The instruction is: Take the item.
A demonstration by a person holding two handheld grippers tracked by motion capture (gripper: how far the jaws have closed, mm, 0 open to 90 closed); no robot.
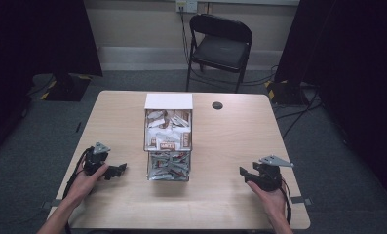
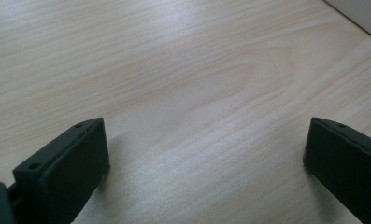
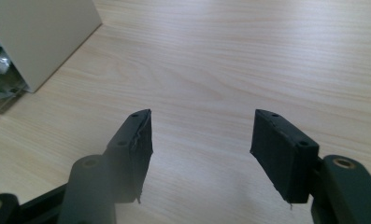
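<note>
Nothing is picked up yet. Your left claw (image 1: 117, 170) rests at lower left of the high view, jaws wide and empty. Your right claw (image 1: 246, 174), lower right, stands partly open, also empty. The clear box of packets (image 1: 168, 142) sits mid-frame between them, well apart from both. Bare table (image 1: 230, 131) lies on either side; the near edge is close behind your hands.

L gripper (image 1: 117, 170) low at the person's left, jaws wide apart, nothing btwn them. R gripper (image 1: 245, 173) at the right, jaws parted but narrower, also empty. Both point inward; forearms enter from bottom.
</note>
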